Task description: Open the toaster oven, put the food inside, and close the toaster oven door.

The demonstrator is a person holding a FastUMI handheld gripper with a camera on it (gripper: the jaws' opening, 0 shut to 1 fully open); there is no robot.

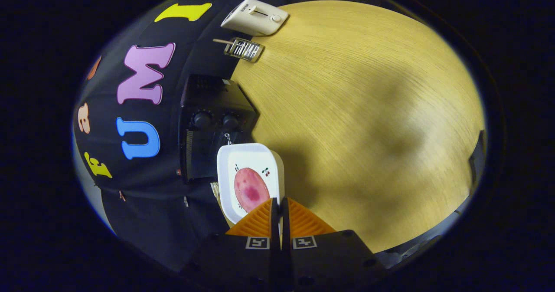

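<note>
My gripper [279,209] is shut on the rim of a white dish [243,153], its orange fingers [260,220] pinching the wall closest to me. A round pink slice of food [250,189] lies in the dish. The dish hangs tilted above the wooden table [368,109], just in front of the black toaster oven [212,96]. The oven stands against the booth's wall, beyond the fingers, with two round knobs [202,119] facing me. The dish covers part of the oven's dark front, and I cannot tell how the door stands.
Farther along the wall a small metal rack [243,49] with a wooden handle lies on the table. A white pop-up toaster [255,18] stands beyond it. The broad tabletop stretches away on the side of the dish opposite the wall.
</note>
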